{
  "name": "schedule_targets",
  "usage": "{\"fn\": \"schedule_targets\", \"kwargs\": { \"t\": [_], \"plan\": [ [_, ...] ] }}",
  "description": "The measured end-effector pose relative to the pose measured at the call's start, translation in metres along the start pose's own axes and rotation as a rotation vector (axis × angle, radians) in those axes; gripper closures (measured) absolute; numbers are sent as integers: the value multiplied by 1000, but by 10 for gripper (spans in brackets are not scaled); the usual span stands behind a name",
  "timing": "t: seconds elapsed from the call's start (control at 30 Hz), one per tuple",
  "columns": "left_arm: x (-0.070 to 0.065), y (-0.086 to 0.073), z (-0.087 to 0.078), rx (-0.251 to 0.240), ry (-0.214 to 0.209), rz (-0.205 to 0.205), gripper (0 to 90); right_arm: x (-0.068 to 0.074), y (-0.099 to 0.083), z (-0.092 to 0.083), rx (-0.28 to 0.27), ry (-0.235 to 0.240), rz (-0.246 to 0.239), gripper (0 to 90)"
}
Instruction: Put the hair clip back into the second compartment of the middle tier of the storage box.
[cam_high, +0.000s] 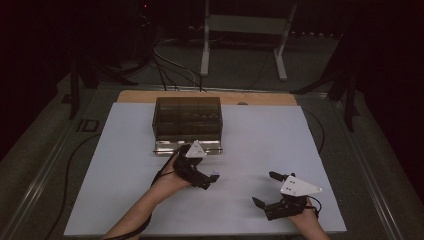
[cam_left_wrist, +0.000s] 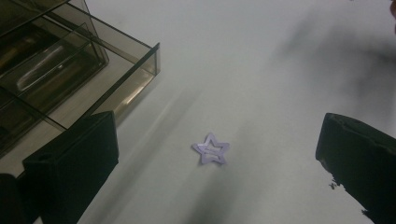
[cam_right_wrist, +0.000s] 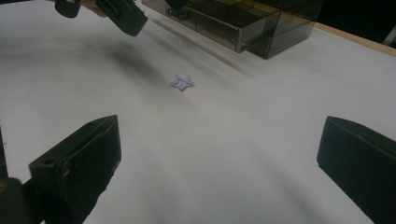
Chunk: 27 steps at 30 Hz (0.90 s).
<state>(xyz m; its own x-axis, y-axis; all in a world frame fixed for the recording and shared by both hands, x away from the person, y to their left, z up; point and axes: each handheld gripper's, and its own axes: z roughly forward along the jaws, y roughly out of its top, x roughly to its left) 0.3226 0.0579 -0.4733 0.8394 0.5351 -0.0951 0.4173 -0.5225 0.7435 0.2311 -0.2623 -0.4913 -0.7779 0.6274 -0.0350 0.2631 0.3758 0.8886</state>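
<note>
one smoky drawer box (cam_high: 187, 117) | drawer open | star clip (cam_left_wrist: 211, 149) outside

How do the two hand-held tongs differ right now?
The left tongs hang just above the purple star clip, by the smoky drawer box; the right tongs sit farther off, near the table's front edge. Left point rightward, right point leftward. Both are open and empty.

A white table sheet (cam_high: 125, 165), with metal stand legs (cam_high: 205, 50) on the floor beyond.
</note>
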Motion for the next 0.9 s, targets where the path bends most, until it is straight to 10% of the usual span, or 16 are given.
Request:
{"fn": "schedule_targets", "kwargs": {
  "t": [0.5, 0.9],
  "plan": [
    [7, 2, 19, 17, 82, -55, 167, 1, 0, -1, 3, -1, -1, 4],
    [3, -8, 30, 61, 36, -55, 433, 2, 0, 0, 10, 1, -6, 3]
  ]
}}
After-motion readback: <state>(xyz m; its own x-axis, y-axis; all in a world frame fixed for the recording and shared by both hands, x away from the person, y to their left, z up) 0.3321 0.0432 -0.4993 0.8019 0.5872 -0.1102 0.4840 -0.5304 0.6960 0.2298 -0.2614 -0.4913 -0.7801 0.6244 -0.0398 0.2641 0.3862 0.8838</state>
